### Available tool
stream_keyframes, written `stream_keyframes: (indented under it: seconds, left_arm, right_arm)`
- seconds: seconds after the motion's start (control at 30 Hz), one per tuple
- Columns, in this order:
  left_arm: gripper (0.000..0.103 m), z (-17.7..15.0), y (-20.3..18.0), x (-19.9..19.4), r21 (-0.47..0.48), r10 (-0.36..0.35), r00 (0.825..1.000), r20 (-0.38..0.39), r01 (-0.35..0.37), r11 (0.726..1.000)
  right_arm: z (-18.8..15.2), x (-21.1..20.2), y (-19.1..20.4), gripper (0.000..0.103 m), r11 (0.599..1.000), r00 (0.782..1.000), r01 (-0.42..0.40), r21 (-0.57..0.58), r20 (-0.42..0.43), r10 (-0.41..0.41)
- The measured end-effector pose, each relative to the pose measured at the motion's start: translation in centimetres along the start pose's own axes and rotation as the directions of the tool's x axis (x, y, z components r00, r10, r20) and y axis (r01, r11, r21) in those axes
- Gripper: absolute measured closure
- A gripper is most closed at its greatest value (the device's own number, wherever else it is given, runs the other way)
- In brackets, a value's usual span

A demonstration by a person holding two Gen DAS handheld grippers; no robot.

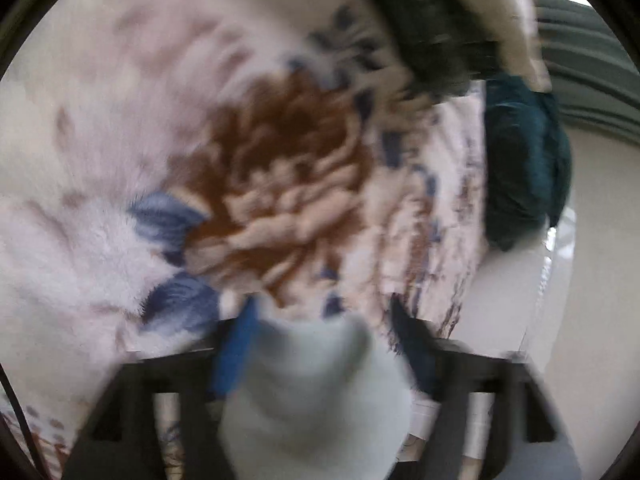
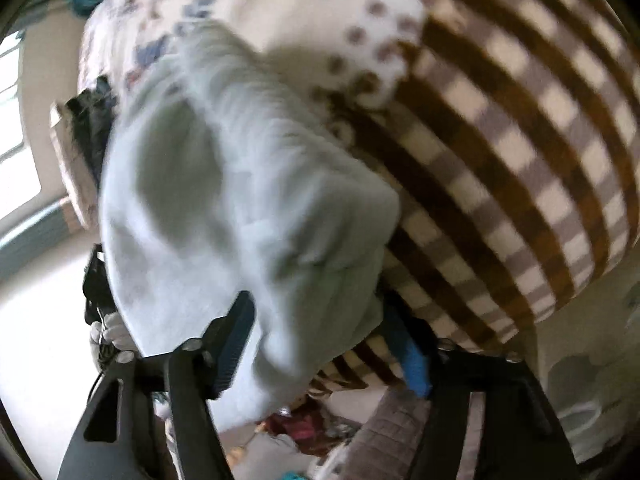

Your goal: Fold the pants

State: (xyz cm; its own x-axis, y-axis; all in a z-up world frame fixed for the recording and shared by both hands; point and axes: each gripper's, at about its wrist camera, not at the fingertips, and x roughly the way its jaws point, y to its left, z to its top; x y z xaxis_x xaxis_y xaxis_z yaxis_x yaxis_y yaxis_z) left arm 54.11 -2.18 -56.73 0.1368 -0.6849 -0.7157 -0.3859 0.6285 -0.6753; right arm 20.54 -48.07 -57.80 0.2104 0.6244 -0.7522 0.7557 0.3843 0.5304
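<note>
The pants are pale blue-grey fabric. In the left wrist view a bunch of them (image 1: 316,392) sits between the blue-padded fingers of my left gripper (image 1: 320,320), held above a floral blanket (image 1: 272,168). In the right wrist view the pants (image 2: 240,200) hang in a broad folded sheet from my right gripper (image 2: 320,320), whose fingers close on the cloth's lower edge. The left gripper and the gloved hand holding it (image 2: 108,328) show at the far left behind the cloth. Both views are motion-blurred.
A brown-and-white checked blanket (image 2: 500,140) lies on the bed beside the dotted and floral blanket. A dark teal garment (image 1: 524,160) hangs at the bed's edge. Dark clothes (image 1: 432,20) lie further up. Floor and clutter (image 2: 304,428) show below the bed.
</note>
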Motion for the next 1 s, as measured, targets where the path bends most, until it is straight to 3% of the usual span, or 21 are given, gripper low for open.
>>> stream_keyframes:
  seconds: [0.07,0.17,0.2,0.23,0.27,0.3,0.4,0.5,0.53,0.57,0.63,0.8,0.93,1.0]
  left_arm:
    - [0.014,-0.2,-0.9,0.0,0.035,0.013,1.0,0.005,-0.013,0.999]
    - [0.014,-0.2,-0.8,2.5,0.064,0.089,0.992,-0.086,-0.084,0.994]
    - [0.018,-0.3,-0.6,3.3,0.092,0.134,0.987,-0.094,-0.125,0.988]
    - [0.044,-0.7,-0.9,4.0,0.126,0.173,0.982,-0.081,-0.162,0.979]
    - [0.051,-1.1,-1.4,4.4,0.173,0.234,0.971,-0.051,-0.222,0.96]
    - [0.053,-1.3,-1.5,4.6,0.185,0.259,0.966,-0.024,-0.25,0.95]
    - [0.054,-0.9,0.1,5.3,0.127,0.262,0.964,-0.037,-0.255,0.959]
    - [0.052,-0.7,-0.5,5.2,0.146,0.273,0.961,-0.05,-0.264,0.954]
    - [0.05,-0.7,-1.1,4.9,0.161,0.282,0.958,-0.05,-0.271,0.949]
    - [0.049,-0.8,-2.0,4.1,0.174,0.289,0.956,-0.048,-0.276,0.945]
    - [0.045,-1.6,-3.8,1.9,0.221,0.312,0.95,-0.004,-0.304,0.927]
    - [0.04,-8.9,-7.7,-5.3,0.38,0.309,0.938,0.158,-0.346,0.858]
    - [0.04,-15.1,-5.9,-5.5,0.4,0.339,0.934,0.108,-0.353,0.846]
    - [0.039,-17.3,-3.3,-3.7,0.402,0.434,0.897,0.077,-0.427,0.81]
  right_arm:
    - [-0.2,-0.6,0.9,0.02,1.0,1.0,-0.014,-0.009,-0.008,0.014]
    - [-1.3,0.5,0.8,0.02,0.999,0.998,-0.04,0.013,-0.053,0.041]
    - [-1.6,1.4,0.7,0.02,0.998,0.996,-0.058,0.031,-0.073,0.06]
    - [-2.0,2.5,0.6,0.02,0.996,0.993,-0.075,0.052,-0.091,0.08]
    - [-2.6,3.4,0.7,0.041,0.994,0.991,-0.09,0.059,-0.097,0.096]
    - [-3.1,3.8,0.5,0.056,0.994,0.992,-0.091,0.064,-0.077,0.096]
    - [-4.1,3.9,0.0,0.063,0.996,0.997,-0.067,0.067,-0.032,0.069]
    - [-4.2,4.6,-0.3,0.062,0.996,0.996,-0.059,0.072,-0.063,0.064]
    - [-4.2,4.5,0.3,0.053,0.998,0.995,-0.046,0.034,-0.083,0.049]
    - [-3.5,4.3,2.0,0.037,1.0,0.995,-0.007,-0.028,-0.1,0.004]
    - [-3.5,2.8,4.5,0.024,0.989,0.99,0.097,-0.11,-0.091,-0.108]
    - [-3.3,-3.2,7.8,0.024,0.972,0.988,0.15,-0.181,0.064,-0.141]
    - [-3.0,-3.8,11.5,0.024,0.956,0.993,0.102,-0.275,0.079,-0.083]
    - [-3.7,-2.0,12.6,0.024,0.944,0.995,0.095,-0.317,0.041,-0.086]
